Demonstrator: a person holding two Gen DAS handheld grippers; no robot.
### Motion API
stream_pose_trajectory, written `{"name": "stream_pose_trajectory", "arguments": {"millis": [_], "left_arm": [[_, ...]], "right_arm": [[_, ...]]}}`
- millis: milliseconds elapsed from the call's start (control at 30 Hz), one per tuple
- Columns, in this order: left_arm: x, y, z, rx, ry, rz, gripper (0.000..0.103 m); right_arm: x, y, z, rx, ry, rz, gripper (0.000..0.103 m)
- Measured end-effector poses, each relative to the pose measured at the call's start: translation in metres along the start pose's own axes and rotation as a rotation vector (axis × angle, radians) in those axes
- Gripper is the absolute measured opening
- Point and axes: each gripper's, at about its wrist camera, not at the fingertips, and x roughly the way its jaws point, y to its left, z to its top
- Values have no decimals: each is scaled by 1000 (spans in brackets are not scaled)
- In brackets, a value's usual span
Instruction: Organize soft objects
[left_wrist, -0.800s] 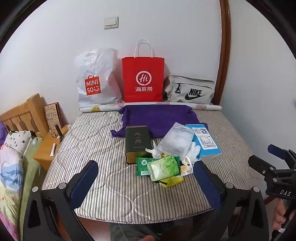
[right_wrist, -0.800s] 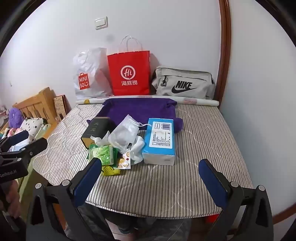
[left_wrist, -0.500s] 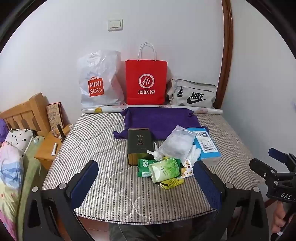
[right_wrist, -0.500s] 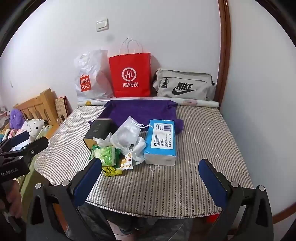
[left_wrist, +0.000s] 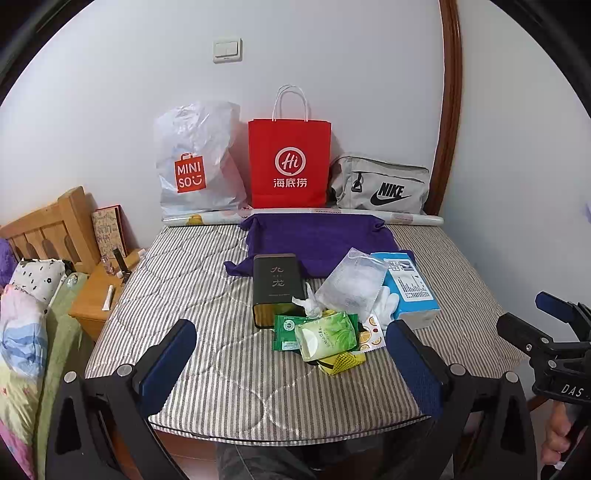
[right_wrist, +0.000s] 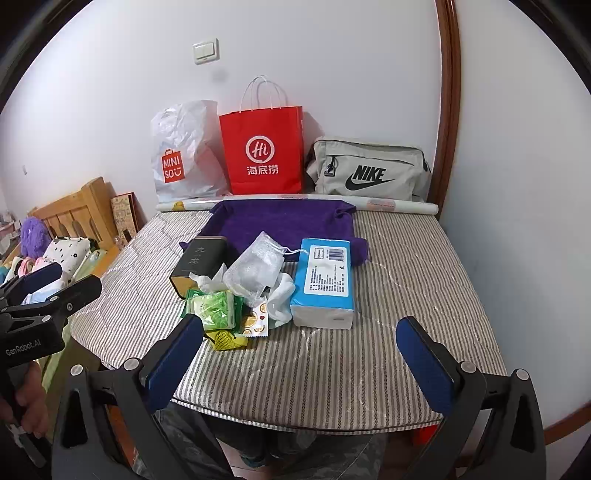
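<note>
A pile lies mid-mattress: a green tissue pack (left_wrist: 327, 336) (right_wrist: 216, 308), a clear plastic bag (left_wrist: 351, 282) (right_wrist: 255, 267), white gloves (left_wrist: 388, 304) (right_wrist: 282, 301), a blue tissue box (left_wrist: 408, 291) (right_wrist: 325, 280) and a dark tea tin (left_wrist: 277, 286) (right_wrist: 199, 260). A purple cloth (left_wrist: 317, 240) (right_wrist: 284, 225) lies spread behind them. My left gripper (left_wrist: 295, 354) is open and empty, just short of the pile. My right gripper (right_wrist: 304, 356) is open and empty, in front of the blue box.
A Miniso plastic bag (left_wrist: 197, 162), a red paper bag (left_wrist: 290, 164) and a grey Nike bag (left_wrist: 382, 186) stand against the back wall behind a paper roll (left_wrist: 303, 216). A wooden nightstand (left_wrist: 96, 295) and headboard are at left. The striped mattress (right_wrist: 406, 280) ends near both grippers.
Both views have tilted down slightly, so the scene sits lower in frame. The objects on the mattress have not moved. Both grippers stay open.
</note>
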Motion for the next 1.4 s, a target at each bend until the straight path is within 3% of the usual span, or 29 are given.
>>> {"name": "stream_pose_trajectory", "arguments": {"millis": [1400], "left_arm": [[0,-1,-5,7,9,7,103]], "right_arm": [[-5,-1,0,4,-7,-4,103]]}}
